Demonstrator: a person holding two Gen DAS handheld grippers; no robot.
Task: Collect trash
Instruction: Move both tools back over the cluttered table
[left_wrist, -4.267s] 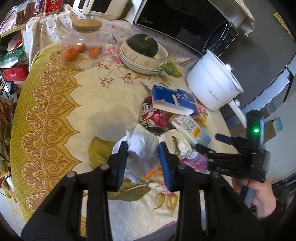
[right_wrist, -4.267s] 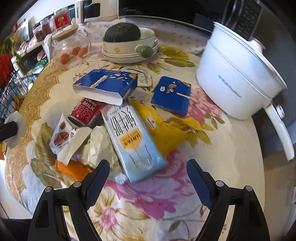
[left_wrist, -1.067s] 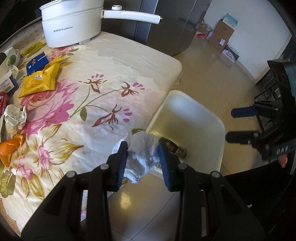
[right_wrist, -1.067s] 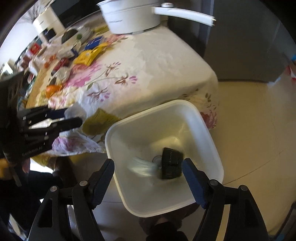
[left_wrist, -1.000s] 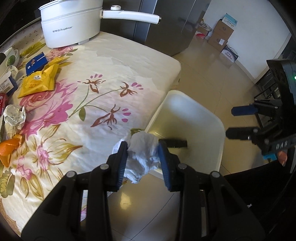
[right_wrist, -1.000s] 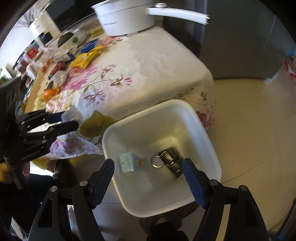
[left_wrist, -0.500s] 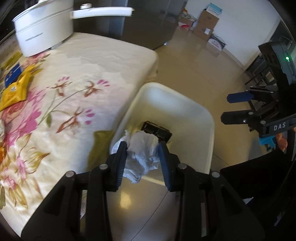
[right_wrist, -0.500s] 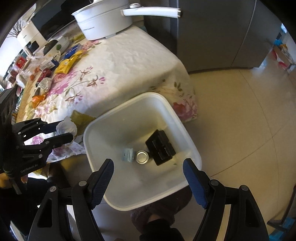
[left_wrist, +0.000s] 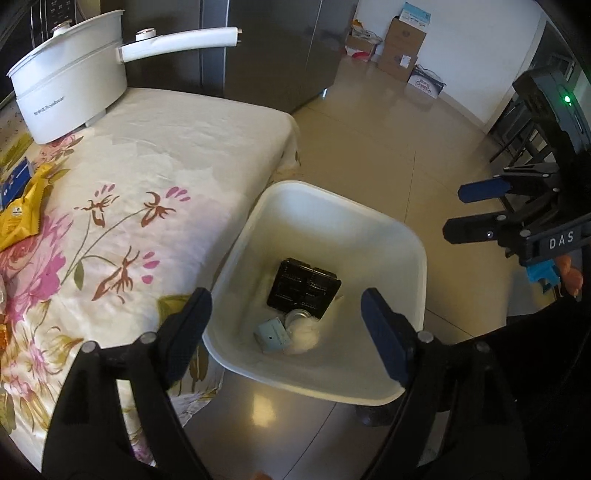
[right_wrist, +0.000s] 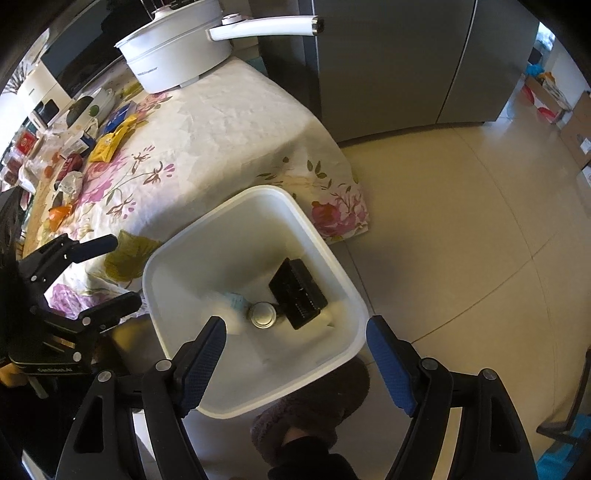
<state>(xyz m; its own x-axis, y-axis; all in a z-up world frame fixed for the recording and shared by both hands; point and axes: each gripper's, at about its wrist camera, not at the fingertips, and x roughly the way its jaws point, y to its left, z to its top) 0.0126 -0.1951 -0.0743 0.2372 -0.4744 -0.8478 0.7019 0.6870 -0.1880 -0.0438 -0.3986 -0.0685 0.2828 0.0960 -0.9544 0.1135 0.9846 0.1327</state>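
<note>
A white bin (left_wrist: 413, 240) (right_wrist: 347, 291) stands on the floor by the table's corner. Inside lie a black tray (left_wrist: 303, 288) (right_wrist: 299, 293), a metal can (right_wrist: 262, 315) (left_wrist: 297, 316), a pale blue carton (left_wrist: 272, 335) (right_wrist: 236, 301) and a crumpled white tissue (left_wrist: 304, 336). My left gripper (left_wrist: 286, 334) (right_wrist: 107, 271) hangs over the bin, its jaws opening with nothing between them. My right gripper (right_wrist: 293, 363) (left_wrist: 469, 210) hovers open and empty above the bin's near rim.
The floral-clothed table (left_wrist: 155, 177) (right_wrist: 221, 129) carries a white pot with a long handle (left_wrist: 70, 96) (right_wrist: 177, 59), a yellow packet (left_wrist: 18, 218) (right_wrist: 109, 142) and more wrappers at its far end. A slippered foot (right_wrist: 314, 406) is beside the bin. Cardboard boxes (left_wrist: 402, 48) sit across the floor.
The left gripper's jaws have spread and the white tissue they held has dropped into the bin. Both grippers have shifted further over the bin.
</note>
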